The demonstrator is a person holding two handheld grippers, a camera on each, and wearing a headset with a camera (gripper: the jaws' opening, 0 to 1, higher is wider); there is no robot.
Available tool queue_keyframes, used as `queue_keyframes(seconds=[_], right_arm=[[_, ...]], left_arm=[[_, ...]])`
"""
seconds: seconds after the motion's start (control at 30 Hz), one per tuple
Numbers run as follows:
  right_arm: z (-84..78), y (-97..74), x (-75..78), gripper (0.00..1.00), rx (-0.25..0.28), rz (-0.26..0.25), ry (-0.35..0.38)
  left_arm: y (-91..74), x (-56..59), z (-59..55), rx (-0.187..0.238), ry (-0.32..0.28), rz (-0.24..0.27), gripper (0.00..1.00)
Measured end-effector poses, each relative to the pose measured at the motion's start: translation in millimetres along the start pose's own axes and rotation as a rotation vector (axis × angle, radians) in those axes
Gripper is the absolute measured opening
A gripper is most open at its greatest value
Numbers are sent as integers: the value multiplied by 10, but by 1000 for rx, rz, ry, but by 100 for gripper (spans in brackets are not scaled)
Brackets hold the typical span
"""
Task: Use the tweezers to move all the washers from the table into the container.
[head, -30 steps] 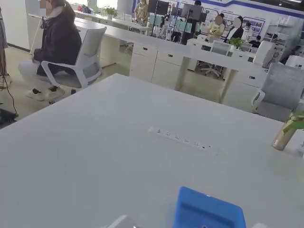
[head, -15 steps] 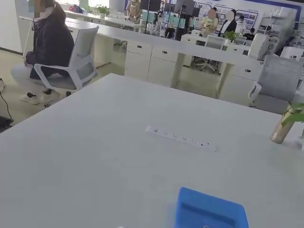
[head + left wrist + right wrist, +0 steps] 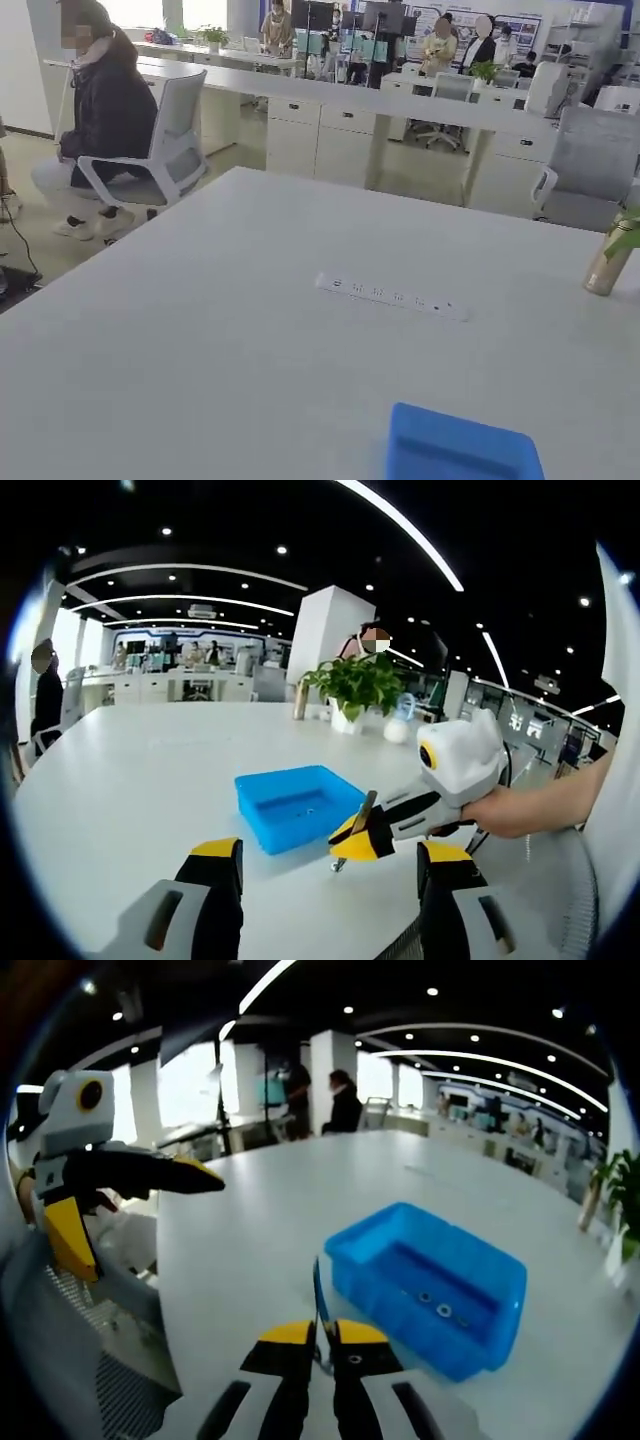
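Blue container (image 3: 400, 1310) holding washers (image 3: 443, 1310), right tool (image 3: 320, 1338) pinching tweezers (image 3: 318, 1300)

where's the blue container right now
In the head view the blue container sits on the white table at the bottom edge, right of centre, nearer than the power strip.

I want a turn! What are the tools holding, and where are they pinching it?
The yellow-tipped right tool pinches thin metal tweezers around their middle; the left tool is open, empty.
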State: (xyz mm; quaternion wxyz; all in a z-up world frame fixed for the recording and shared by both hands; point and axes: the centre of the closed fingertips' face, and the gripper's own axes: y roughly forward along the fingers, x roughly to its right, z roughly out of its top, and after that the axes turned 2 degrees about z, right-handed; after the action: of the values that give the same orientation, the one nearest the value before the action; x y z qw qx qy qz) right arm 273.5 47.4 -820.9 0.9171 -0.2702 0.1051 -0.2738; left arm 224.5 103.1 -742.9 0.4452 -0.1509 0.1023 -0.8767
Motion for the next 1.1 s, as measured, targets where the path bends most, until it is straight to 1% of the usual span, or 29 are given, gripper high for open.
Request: queue_keyframes(seconds=[0.03, 0.07, 0.13, 0.17, 0.23, 0.27, 0.3, 0.33, 0.37, 0.43, 0.47, 0.53, 0.57, 0.6, 0.63, 0.67, 0.73, 0.77, 0.83, 0.87, 0.93, 1.1], right_arm=[[0, 3, -5, 3, 1, 2, -5], [2, 7, -13, 3, 4, 7, -15], [-2, 2, -17, 3, 6, 11, -12], [-7, -3, -10, 3, 6, 12, -10], [-18, -16, -4, 3, 3, 17, -15], [-22, -20, -4, 3, 1, 18, -19], [-28, -26, -8, 3, -2, 20, -25], [-31, -29, -10, 3, -3, 20, -28], [-38, -36, -10, 3, -4, 21, -30], [-47, -46, -13, 3, -5, 22, -35], [-53, -52, -8, 3, -4, 23, -33], [-62, -62, 1, 3, -4, 27, -27], [-64, -65, -3, 3, -5, 28, -25], [-67, -65, 4, 3, -6, 28, -23], [-69, -64, 10, 3, -5, 28, -21], [-67, -63, 9, 3, -1, 27, -20], [-60, -60, 9, 3, 11, 22, -10], [-52, -66, 2, 3, 15, 21, -1], [-54, -70, 10, 3, 18, 18, 5], [-55, -71, 14, 3, 18, 17, 12], [-55, -72, 22, 3, 21, 19, 26], [-59, -80, 22, 3, 13, 9, 38]], left_arm=[[0, 4, 11, 5, -3, 1, 73], [0, 13, 49, 27, -16, 4, 74], [-5, 55, 149, 82, -31, -6, 77], [-15, 70, 192, 107, -28, -4, 79], [-22, 89, 178, 105, -10, 6, 80], [-19, 81, 151, 91, 5, 15, 79], [-21, 41, 77, 59, 26, 40, 78], [-23, 8, -6, 18, 18, 60, 77], [-20, 7, -24, 14, -25, 60, 78], [-20, 20, 91, 79, -67, 47, 82], [-38, 7, 140, 103, -56, 54, 84], [-47, 19, 135, 97, -19, 69, 86], [-39, 34, 127, 90, -5, 69, 85], [-34, 15, 35, 34, 35, 87, 82], [-30, 16, -27, -1, 48, 90, 78], [-23, 36, -75, -22, 53, 81, 75], [-18, 54, -52, -1, 44, 70, 74], [-17, 53, -48, 4, 41, 68, 74], [-10, 46, -60, 5, 10, 50, 73], [-10, 29, -65, 5, 0, 49, 73], [-21, 14, -49, 19, -7, 49, 73], [-32, -23, -38, 34, -23, 57, 74]])
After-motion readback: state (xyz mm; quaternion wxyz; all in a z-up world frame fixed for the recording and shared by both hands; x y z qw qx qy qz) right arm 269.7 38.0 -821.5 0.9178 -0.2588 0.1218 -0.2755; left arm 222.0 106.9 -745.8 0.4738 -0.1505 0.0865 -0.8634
